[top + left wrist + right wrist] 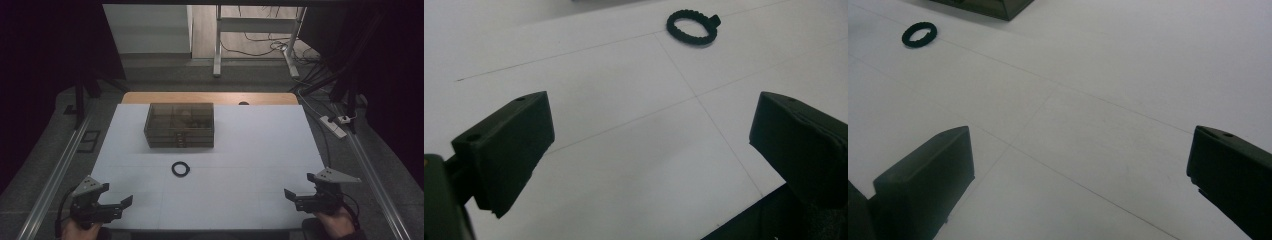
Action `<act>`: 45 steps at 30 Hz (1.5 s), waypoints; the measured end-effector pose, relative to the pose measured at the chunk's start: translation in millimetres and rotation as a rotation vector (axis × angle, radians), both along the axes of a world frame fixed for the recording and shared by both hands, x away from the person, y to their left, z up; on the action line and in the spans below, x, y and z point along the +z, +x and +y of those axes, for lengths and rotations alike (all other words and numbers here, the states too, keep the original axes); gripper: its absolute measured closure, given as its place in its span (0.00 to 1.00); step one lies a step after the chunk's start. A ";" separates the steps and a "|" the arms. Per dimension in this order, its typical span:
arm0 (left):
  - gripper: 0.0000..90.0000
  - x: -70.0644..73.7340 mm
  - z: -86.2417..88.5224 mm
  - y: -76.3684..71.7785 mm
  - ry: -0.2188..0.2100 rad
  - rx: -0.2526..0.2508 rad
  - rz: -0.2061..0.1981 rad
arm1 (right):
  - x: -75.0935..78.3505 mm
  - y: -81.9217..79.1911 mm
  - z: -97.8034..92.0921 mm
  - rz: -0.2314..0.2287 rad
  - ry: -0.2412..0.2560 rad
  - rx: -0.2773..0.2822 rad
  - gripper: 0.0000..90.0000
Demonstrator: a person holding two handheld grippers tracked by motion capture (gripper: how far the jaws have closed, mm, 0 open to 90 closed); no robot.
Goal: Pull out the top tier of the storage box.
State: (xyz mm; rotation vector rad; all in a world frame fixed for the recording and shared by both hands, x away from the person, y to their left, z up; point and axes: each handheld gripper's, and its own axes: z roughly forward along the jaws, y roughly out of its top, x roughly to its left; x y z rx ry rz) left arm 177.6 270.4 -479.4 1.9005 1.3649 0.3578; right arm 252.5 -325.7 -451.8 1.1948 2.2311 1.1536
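Observation:
A black ring (180,168) lies flat on the white table (250,150), in front of a smoky translucent drawer box (180,125) with small drawers. In the left gripper view the ring (691,27) lies far ahead; in the right gripper view the ring (919,34) sits at upper left beside a corner of the box (993,6). My left gripper (126,204) rests open at the table's near left corner, nothing between its jaws. My right gripper (291,196) is open at the near right, also holding nothing.
Metal rails (55,175) run along both sides of the table. A power strip (333,125) and cables lie on the floor at right. A metal stand (218,45) is beyond the far edge.

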 end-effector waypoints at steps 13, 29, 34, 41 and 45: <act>0.05 -0.2 1.5 1.0 -0.014 -0.001 0.010 | -0.2 -1.1 3.8 0.000 -0.021 0.054 0.00; 0.02 -0.2 1.8 0.9 -0.012 0.010 0.015 | 0.1 -2.8 6.9 -0.021 -0.045 0.070 0.00; 0.01 0.4 1.8 0.7 -0.030 0.009 0.017 | 0.1 -2.8 7.1 -0.020 -0.049 0.071 0.00; 0.00 2.6 1.1 0.3 -0.035 0.011 -0.002 | -0.2 -2.8 8.6 -0.018 -0.058 0.079 0.00; 0.00 3.1 0.1 0.9 -0.027 0.008 -0.009 | -0.2 -2.8 8.3 -0.018 -0.058 0.081 0.00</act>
